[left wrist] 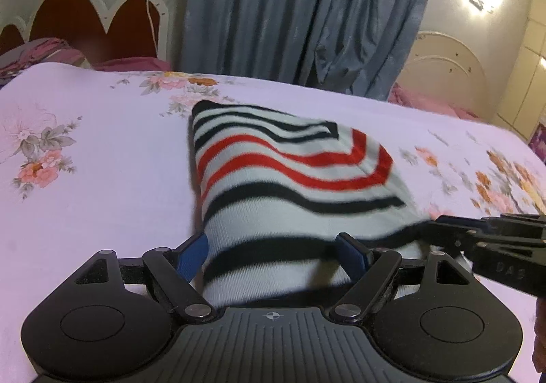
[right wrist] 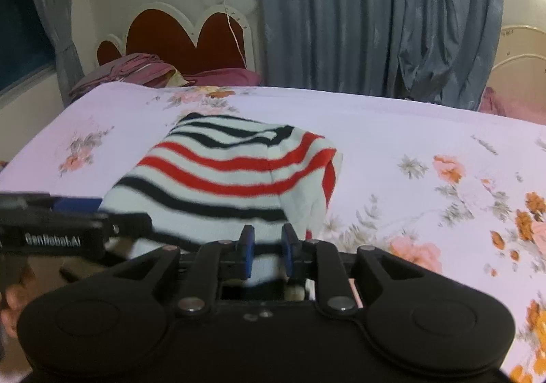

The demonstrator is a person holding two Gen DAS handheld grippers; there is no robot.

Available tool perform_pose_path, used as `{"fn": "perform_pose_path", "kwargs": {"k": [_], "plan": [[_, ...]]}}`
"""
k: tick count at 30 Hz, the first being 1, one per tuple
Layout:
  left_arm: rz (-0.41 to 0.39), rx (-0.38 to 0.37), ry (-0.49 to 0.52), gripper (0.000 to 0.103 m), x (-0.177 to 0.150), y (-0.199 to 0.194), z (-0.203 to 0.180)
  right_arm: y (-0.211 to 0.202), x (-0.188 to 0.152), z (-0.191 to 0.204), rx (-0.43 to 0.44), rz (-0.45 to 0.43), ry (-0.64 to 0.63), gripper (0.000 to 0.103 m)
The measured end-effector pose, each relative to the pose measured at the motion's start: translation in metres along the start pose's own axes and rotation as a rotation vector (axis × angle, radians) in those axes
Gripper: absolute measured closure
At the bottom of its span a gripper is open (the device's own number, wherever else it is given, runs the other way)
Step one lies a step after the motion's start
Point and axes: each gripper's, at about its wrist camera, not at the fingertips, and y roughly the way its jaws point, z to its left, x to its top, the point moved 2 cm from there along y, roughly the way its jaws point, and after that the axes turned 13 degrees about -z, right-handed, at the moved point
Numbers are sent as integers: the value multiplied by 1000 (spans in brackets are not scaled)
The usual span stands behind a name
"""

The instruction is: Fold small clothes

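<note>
A white knit garment with black and red stripes (left wrist: 290, 178) (right wrist: 221, 171) lies folded on the floral bed sheet (left wrist: 102, 178) (right wrist: 409, 144), its near end raised toward both grippers. My left gripper (left wrist: 273, 251) stands wide open over that near end; the cloth runs between its blue pads (left wrist: 194, 250) and on past the right one. My right gripper (right wrist: 268, 243) has its jaws narrowly apart, and white cloth fills the gap from pad to pad. In the left wrist view the right gripper (left wrist: 431, 227) meets the garment's near right corner. The left gripper (right wrist: 116, 214) shows at the garment's left side in the right wrist view.
Grey-blue curtains (left wrist: 290, 8) (right wrist: 375, 25) hang behind the bed. A red and white headboard (right wrist: 184, 31) with purple pillows (right wrist: 136, 72) stands at the far left. A pink heap (left wrist: 426, 103) lies past the far right edge. A hand (right wrist: 13, 297) shows low at the left.
</note>
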Motion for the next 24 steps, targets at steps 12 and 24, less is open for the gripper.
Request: {"fn": "perform_pose_path", "kwargs": {"k": [12, 24], "plan": [[34, -9, 12, 20, -22, 1, 4, 5, -33, -19, -53, 100, 158, 83], [55, 22, -4, 14, -26, -3, 5, 5, -39, -19, -57, 124, 202, 83]]}}
